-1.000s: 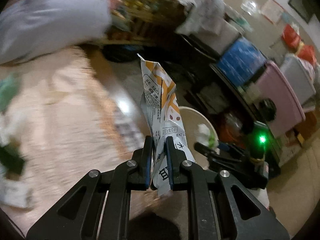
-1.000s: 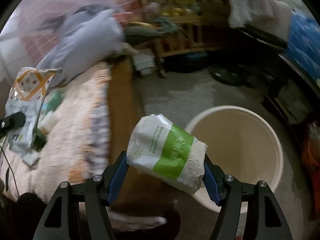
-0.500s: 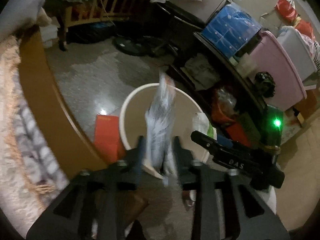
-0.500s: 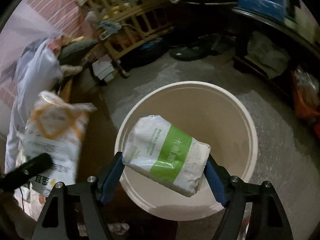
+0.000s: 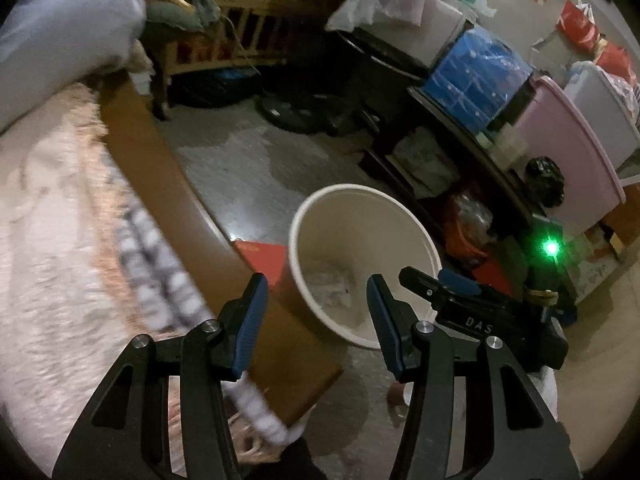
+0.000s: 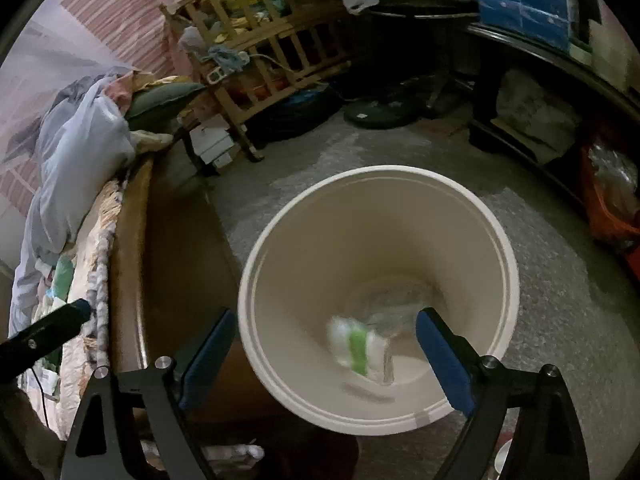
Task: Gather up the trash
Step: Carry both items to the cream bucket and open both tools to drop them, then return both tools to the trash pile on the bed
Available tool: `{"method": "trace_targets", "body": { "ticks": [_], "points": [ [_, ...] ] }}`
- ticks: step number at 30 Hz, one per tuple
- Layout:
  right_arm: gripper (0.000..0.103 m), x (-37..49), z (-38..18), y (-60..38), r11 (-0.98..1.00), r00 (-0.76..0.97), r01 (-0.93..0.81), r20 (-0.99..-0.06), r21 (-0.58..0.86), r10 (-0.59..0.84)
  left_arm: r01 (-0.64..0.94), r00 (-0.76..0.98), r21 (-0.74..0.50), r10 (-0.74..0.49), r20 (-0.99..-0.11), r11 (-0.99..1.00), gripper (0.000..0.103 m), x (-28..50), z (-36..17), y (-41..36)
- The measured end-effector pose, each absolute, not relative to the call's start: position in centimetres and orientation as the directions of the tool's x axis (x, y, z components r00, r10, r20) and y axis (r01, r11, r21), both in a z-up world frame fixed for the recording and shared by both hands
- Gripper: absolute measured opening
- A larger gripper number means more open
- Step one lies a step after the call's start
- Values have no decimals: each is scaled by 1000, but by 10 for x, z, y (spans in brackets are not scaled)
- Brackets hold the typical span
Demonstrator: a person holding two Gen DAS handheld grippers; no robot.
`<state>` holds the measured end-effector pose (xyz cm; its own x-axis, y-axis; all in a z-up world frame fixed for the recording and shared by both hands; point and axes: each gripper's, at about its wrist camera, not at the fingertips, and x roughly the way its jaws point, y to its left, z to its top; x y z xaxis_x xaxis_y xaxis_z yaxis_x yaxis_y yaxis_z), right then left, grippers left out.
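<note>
Bucket (image 6: pixel 496 240) on speckled floor (image 6: pixel 560 300)

Left gripper (image 5: pixel 314 312): black angular linkage arms with triangular cut-outs, silver round screws at the pivots, ribbed blue pads (image 5: pixel 248 320) lining the jaws. Right gripper (image 6: pixel 322 354) has the same black frame, silver screws, blue pads (image 6: pixel 444 364).

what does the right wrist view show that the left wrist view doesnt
Only the right wrist view shows the white-and-green packet, blurred, inside the bucket, and the right hand-held gripper open above it. Only the left wrist view shows the pink storage bin, the red packet on the floor, and the open left hand-held gripper. Both show the cream bucket and the wooden crib.
</note>
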<state>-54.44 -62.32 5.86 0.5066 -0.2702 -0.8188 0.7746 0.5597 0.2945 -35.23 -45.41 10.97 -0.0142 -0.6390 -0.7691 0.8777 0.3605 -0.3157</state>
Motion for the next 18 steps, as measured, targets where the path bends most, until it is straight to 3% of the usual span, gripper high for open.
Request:
{"method": "trace_targets", "body": {
  "ticks": [18],
  "points": [
    [91,-453,121,-497,805,610,557,-758,203,-231,804,312,-124,-590,-744,581,50,-303,133,-329]
  ]
}}
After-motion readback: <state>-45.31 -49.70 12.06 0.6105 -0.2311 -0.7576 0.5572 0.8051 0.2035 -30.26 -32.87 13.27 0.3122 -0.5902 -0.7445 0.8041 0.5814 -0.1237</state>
